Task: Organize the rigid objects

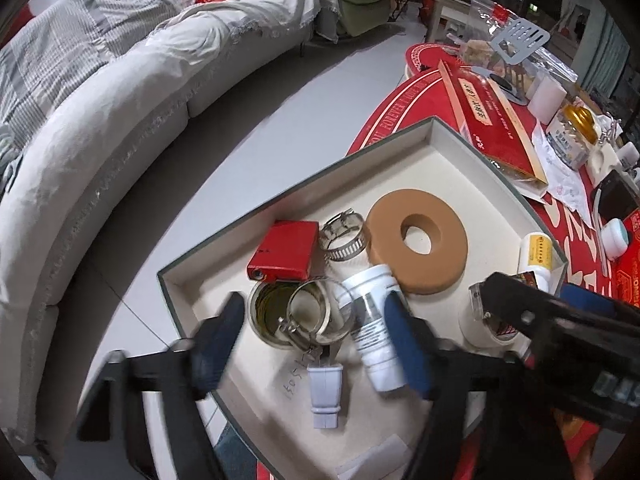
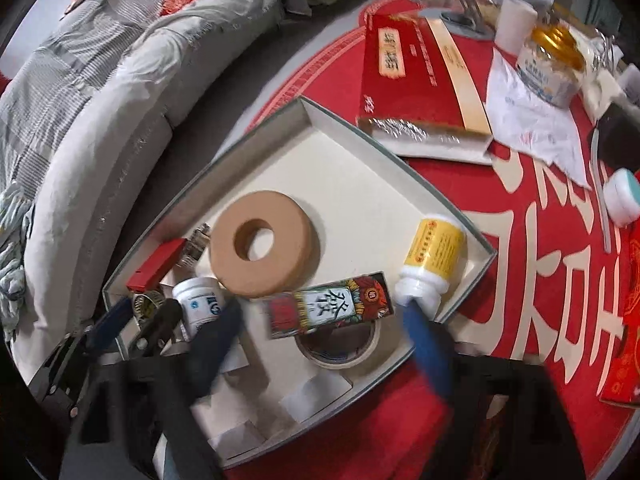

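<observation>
A shallow cream box tray (image 1: pixel 436 136) (image 2: pixel 348 152) on the red table holds a tan foam ring (image 1: pixel 418 246) (image 2: pixel 264 254), a red case (image 1: pixel 282 250), metal hose clamps (image 1: pixel 344 234), a white bottle (image 1: pixel 376 332) (image 2: pixel 198 304), a yellow-label bottle (image 2: pixel 434 256), a patterned card box (image 2: pixel 330 306) lying on a tape roll (image 2: pixel 340 350). My left gripper (image 1: pixel 316 340) is open over the clamps and white bottle, empty. My right gripper (image 2: pixel 324 320) is open around the card box, which rests on the tape.
A large red gift box (image 2: pixel 416 76) lies beyond the tray. A gold-lid jar (image 2: pixel 550 60), white tissue (image 2: pixel 528 120) and a small round tub (image 2: pixel 622 196) sit at the right. A grey sofa (image 1: pixel 100 120) curves along the left, beyond the table edge.
</observation>
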